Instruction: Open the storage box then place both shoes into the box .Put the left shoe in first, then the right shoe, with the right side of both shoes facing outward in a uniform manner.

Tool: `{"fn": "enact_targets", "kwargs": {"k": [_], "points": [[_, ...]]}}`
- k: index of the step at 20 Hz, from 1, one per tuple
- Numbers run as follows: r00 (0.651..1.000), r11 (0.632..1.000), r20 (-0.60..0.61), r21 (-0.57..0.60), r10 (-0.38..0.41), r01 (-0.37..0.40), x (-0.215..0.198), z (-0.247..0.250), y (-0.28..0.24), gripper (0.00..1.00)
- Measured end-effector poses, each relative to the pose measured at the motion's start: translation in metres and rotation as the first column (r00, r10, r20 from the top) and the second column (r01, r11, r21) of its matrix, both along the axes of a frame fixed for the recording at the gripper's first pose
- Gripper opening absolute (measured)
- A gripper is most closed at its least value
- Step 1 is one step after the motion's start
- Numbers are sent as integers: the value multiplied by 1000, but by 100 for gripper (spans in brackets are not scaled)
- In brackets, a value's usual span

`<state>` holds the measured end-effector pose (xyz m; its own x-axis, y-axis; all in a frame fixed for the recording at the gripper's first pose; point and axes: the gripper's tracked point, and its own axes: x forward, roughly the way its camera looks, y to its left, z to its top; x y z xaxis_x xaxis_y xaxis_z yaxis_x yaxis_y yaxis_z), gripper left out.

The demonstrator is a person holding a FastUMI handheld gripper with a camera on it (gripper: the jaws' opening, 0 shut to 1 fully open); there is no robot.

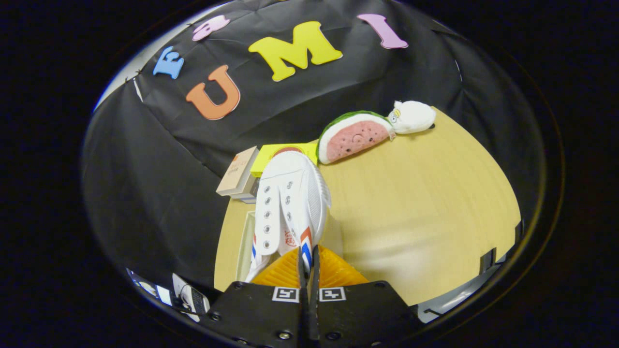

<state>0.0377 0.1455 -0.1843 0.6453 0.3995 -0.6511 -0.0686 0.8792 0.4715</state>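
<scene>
So the gripper (308,261) has its two fingers squeezed nearly together, clamped on the heel edge of a white shoe (289,203), pinching the thin collar right between them. The shoe is a white canvas sneaker with two rows of metal eyelets, no laces that I can see, a mesh-looking side panel, and red and blue slanted stripes down near the heel where the fingers (285,273) bite in. There's a small reddish mark on the tongue area too, too small to make out. It hangs toe-away from the camera, stretching out ahead of the fingers over the wooden table (425,208). Just under it, a pale edge of the storage box (245,241) peeks out beside the shoe. Beyond the toe sit a yellow box (271,153) and a tan box (237,171), plus a watermelon slice plush (355,135) touching a white plush toy (413,117), well apart from the shoe.
</scene>
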Motion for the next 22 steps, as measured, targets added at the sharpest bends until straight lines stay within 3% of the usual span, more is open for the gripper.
{"fn": "enact_targets", "kwargs": {"k": [8, 12, 15, 17, 22], "points": [[999, 991, -45, -131, 19, -24, -3, -57, 41, 0], [998, 989, -69, -145, 0, -10, -6, -76, 42, 0], [998, 988, -52, -149, 34, -41, -5, -80, 42, 4], [997, 992, -41, -104, 67, -71, -9, -75, 49, 23], [993, 992, 91, -111, 77, -67, -6, -40, 24, 83]]}}
